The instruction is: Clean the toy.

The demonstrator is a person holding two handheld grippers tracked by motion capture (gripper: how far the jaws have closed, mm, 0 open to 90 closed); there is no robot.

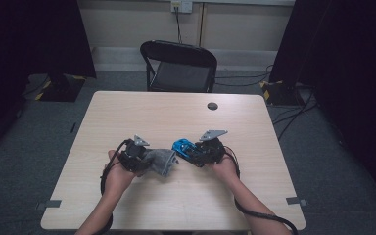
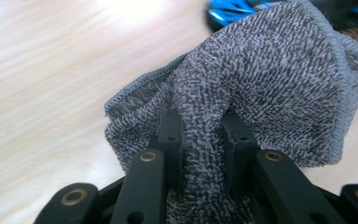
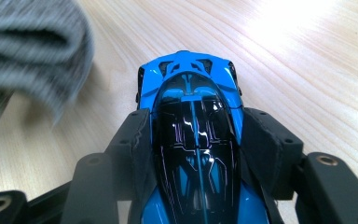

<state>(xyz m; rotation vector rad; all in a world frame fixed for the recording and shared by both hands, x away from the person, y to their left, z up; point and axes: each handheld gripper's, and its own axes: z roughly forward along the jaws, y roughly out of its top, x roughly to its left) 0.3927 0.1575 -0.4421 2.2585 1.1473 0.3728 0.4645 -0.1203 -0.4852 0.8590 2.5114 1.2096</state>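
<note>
A grey knitted cloth [image 1: 160,160] hangs bunched from my left gripper [image 1: 142,159], just above the wooden table [image 1: 176,117]. In the left gripper view the jaws are shut on a fold of the cloth [image 2: 261,84], pinching it between the pads [image 2: 170,135]. My right gripper [image 1: 196,152] holds a blue and black toy car [image 1: 183,147]. In the right gripper view the car [image 3: 193,121] sits lengthwise between both pads [image 3: 270,140], nose pointing away, and a blurred edge of the cloth [image 3: 32,56] hangs at the upper left, close to the car.
A black folding chair [image 1: 178,66] stands behind the table's far edge. A small dark round disc [image 1: 212,105] lies on the tabletop at the far right. Tape marks [image 1: 296,200] sit near the front corners. Cables run across the floor at the right.
</note>
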